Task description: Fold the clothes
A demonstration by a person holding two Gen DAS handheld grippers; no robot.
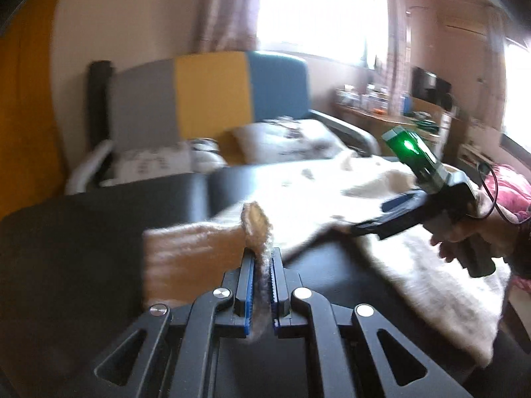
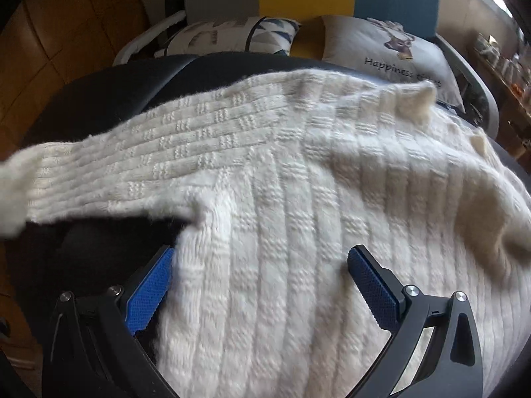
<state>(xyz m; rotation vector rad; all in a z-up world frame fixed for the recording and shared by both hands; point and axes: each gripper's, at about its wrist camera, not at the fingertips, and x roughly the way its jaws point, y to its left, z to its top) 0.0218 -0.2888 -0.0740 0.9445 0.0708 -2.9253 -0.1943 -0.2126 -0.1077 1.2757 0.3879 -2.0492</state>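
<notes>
One white sweater (image 2: 265, 199) lay spread on a black desk (image 2: 109, 83) before a cushioned bench (image 1: 212, 93). The left hand-held gripper (image 1: 262, 265) pinched its sleeve; the right hand-held gripper (image 2: 260, 268) hovered spread wide.

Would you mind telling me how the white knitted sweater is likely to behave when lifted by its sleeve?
Probably floppy: the white knitted sweater drapes over the dark table. Its sleeve bunches between the left gripper fingers, so it likely stretches and sags. The fuzzy knit should grip.

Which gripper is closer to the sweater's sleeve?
Left. The left gripper is shut on the sleeve end, pinching it. The right gripper is open over the sweater body, with the sleeve stretching away to its left.
</notes>
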